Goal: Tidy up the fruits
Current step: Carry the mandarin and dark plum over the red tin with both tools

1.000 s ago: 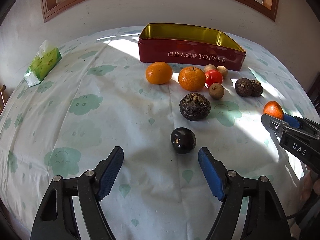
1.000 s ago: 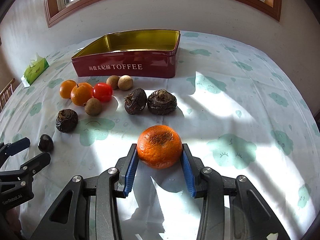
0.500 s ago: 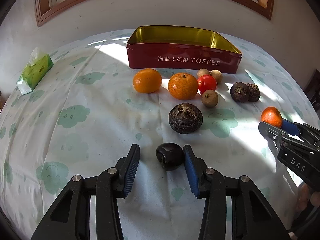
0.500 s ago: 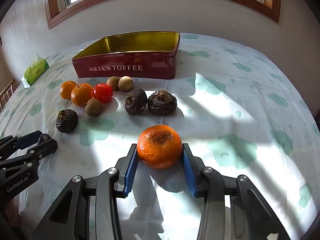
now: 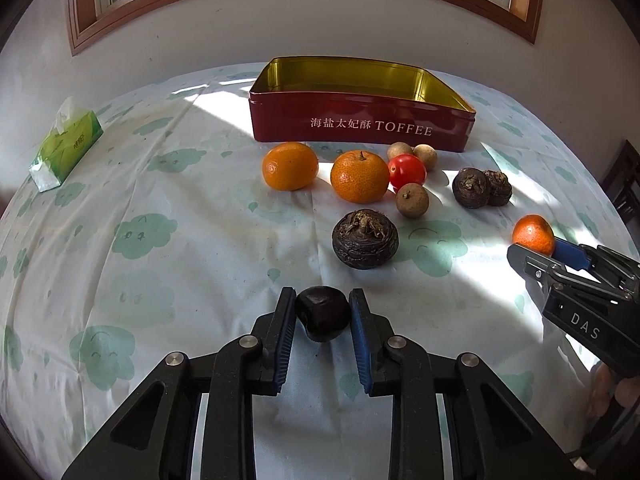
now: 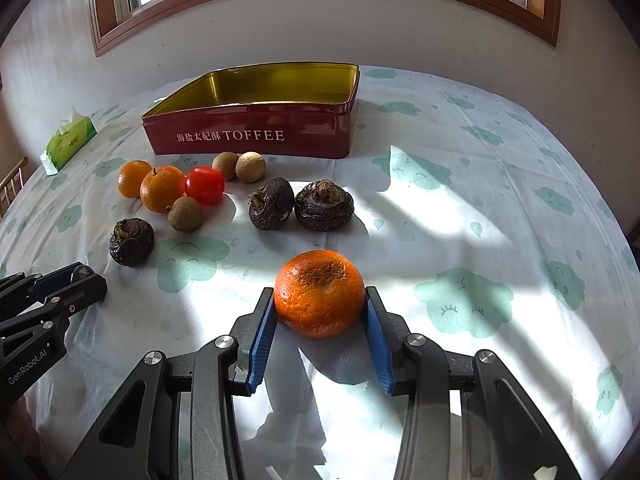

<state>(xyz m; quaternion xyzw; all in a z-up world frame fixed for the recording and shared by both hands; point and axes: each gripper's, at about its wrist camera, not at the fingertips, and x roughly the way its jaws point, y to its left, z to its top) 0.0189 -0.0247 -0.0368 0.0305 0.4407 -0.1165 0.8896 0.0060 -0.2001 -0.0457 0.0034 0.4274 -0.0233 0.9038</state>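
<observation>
Now, entries from largest item to smallest.
Desk (image 5: 168,264): covered by a pale cloth printed with green clouds; sunlit patches on the right.
Toffee tin (image 5: 360,124): dark red, gold inside, lidless, standing at the far side of the desk; no fruit inside it.
Tissue pack (image 5: 66,144): green, far left, well apart from the fruit.
Right hand-held gripper (image 6: 320,312): blue pads pressed on both sides of a mandarin (image 6: 320,294), which rests on the cloth (dimpled top faces the camera).
Left hand-held gripper (image 5: 322,314): its jaws have just been closing, and both pads now touch the dark chestnut (image 5: 322,312) on the cloth.
Other oranges (image 5: 360,176): two, side by side just in front of the tin.
Water chestnuts (image 6: 302,204): a touching pair near the middle; a third sits alone to the left of them.
Tomato (image 6: 205,184): red, touching one orange.
Longans (image 6: 240,166): two by the tin wall, one nearer.
</observation>
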